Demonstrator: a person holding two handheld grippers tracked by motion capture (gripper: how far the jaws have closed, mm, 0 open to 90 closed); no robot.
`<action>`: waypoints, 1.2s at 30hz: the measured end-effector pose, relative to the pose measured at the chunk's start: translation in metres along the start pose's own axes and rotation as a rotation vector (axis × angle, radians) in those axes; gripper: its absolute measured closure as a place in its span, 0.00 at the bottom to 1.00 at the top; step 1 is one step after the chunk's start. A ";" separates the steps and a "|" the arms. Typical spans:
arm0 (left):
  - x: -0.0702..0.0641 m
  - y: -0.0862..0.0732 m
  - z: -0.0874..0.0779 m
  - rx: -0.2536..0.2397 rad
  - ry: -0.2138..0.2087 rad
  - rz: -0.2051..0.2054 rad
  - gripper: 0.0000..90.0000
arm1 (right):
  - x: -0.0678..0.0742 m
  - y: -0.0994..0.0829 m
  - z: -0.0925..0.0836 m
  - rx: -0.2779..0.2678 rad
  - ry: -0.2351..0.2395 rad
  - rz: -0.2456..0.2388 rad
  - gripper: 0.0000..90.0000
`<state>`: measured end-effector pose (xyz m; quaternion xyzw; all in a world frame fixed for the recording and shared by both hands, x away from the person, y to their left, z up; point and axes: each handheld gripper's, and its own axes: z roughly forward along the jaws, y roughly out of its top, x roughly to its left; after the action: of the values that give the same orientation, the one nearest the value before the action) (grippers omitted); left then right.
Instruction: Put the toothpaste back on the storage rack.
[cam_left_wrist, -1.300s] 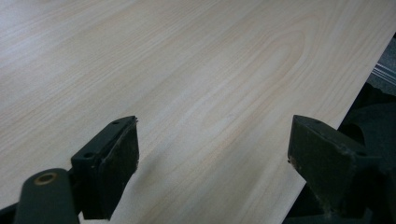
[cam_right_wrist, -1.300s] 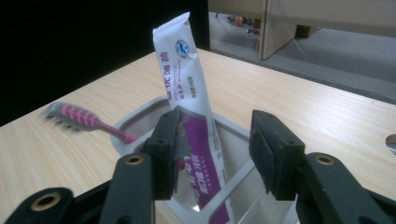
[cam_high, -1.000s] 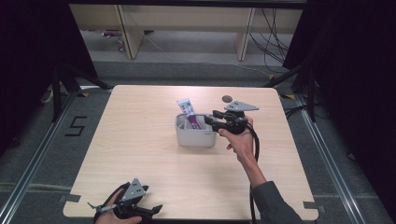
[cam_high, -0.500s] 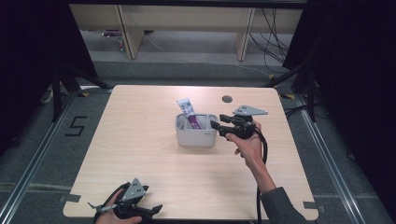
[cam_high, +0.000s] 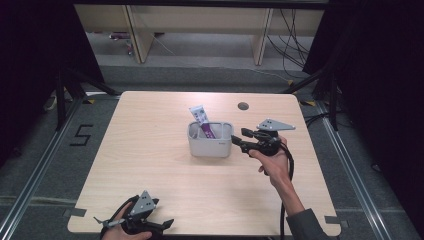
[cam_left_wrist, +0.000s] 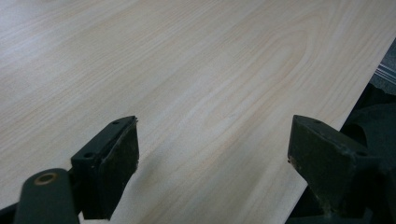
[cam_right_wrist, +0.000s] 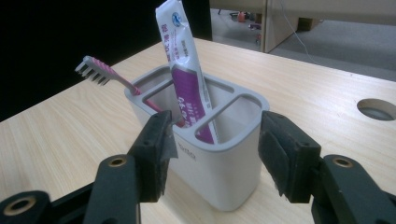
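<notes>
Holder: a grey compartmented holder stands upright near the middle of the table, toward its far side.
Contents: a purple-and-white toothpaste tube stands in one compartment, leaning slightly; a pink toothbrush leans out of a neighbouring one, bristles up.
Right gripper: the right gripper sits just beside the holder's right wall, fingers spread apart and holding nothing; in the right gripper view the holder lies between and just beyond the fingers.
Left gripper: the left gripper rests at the near table edge, well apart from the holder, fingers wide apart over bare wood.
Step in hand: judged as an empty gripper positioned next to the holder, either for a grasp or after placing an item.
Next move: a grasp would call for advancing until the fingers straddle the wall, then closing without tipping the holder.
</notes>
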<state>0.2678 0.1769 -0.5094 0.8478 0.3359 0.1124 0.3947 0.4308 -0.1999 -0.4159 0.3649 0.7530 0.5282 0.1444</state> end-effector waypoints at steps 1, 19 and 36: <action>0.000 0.000 0.000 -0.001 0.000 0.002 0.18 | -0.001 -0.001 -0.001 -0.007 -0.006 -0.007 0.49; 0.000 0.000 0.000 -0.010 0.000 -0.006 0.18 | -0.006 -0.019 -0.023 0.015 -0.027 0.068 0.28; 0.001 0.001 -0.002 -0.012 0.006 -0.001 0.18 | -0.001 -0.045 -0.038 0.058 -0.024 0.159 0.20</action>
<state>0.2680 0.1788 -0.5077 0.8449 0.3367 0.1166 0.3990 0.3907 -0.2349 -0.4415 0.4339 0.7348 0.5116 0.1001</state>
